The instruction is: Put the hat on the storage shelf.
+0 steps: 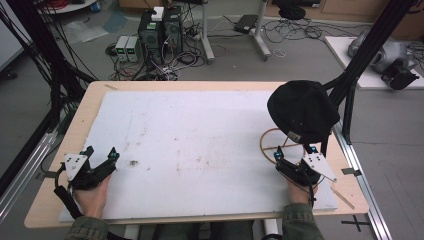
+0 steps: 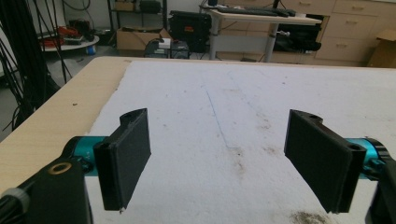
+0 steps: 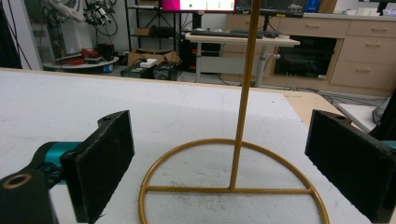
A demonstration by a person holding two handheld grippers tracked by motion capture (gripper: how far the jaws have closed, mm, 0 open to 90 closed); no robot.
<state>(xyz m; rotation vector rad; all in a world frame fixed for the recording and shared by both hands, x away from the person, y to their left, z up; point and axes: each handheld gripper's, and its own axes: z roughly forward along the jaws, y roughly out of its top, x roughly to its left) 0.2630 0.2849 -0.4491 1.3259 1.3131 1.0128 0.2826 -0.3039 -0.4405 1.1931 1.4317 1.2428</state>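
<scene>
A black cap [image 1: 301, 110] hangs on top of a thin gold stand [image 3: 243, 88] with a round wire base [image 3: 196, 145] at the right side of the white foam board [image 1: 200, 140]. My right gripper [image 1: 296, 158] is open just in front of that base, its jaws wide apart on either side of the pole in the right gripper view. My left gripper [image 1: 101, 154] rests near the board's front left, open, with nothing between its black pads [image 2: 126, 156].
The wooden table [image 1: 75, 130] rims the board on all sides. A dark smudge [image 1: 134, 162] marks the board beside the left gripper. Black frame posts [image 1: 360, 60] rise at the right; cables and computer boxes [image 1: 160, 30] lie on the floor beyond the table.
</scene>
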